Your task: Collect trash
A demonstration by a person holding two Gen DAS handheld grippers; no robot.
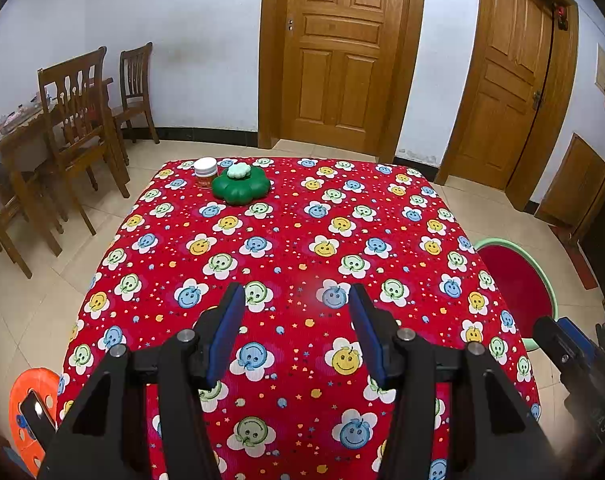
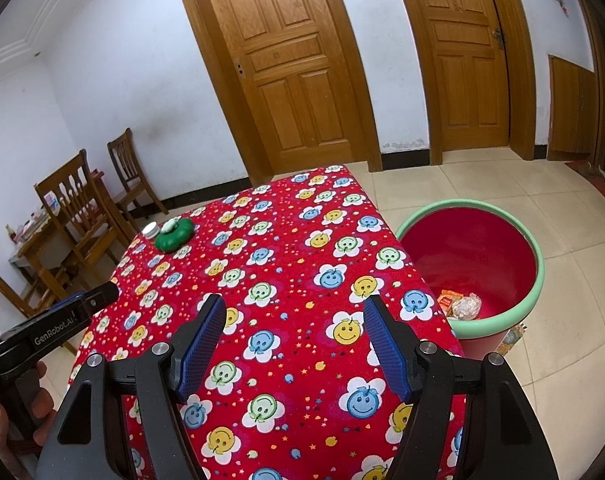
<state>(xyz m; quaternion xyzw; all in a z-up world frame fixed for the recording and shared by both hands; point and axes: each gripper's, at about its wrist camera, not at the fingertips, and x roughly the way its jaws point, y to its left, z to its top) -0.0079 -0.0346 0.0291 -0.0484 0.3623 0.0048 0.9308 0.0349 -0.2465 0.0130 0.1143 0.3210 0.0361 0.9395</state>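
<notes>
The table (image 1: 294,240), under a red cloth printed with smiling flowers, fills both views and carries almost nothing. On the floor just off its right edge stands the red bin (image 2: 478,256) with a pale green rim, mouth up, so its long axis is vertical. Inside, against the wall nearest the table, lie an orange wrapper (image 2: 448,300) and a crumpled clear packet (image 2: 466,306); which way either points is hard to tell, as both are crushed.

At the far-left corner of the table sit a green flower-shaped container (image 1: 240,188), squat and resting flat, with a pale knob on its lid, and a small white-lidded jar (image 1: 205,172) standing upright and touching it on the left. Neither looks like rubbish, though that is a guess.

The left gripper (image 1: 294,308) hangs over the near edge with its blue pads moderately apart and nothing between them. The right gripper (image 2: 294,320) hovers over the near-right part of the table, its pads a little wider, also empty.

Judging from this, the collecting seems done or nearly so: no loose scrap shows on the cloth. The next move calls for checking the table and floor for anything missed before reaching again.
</notes>
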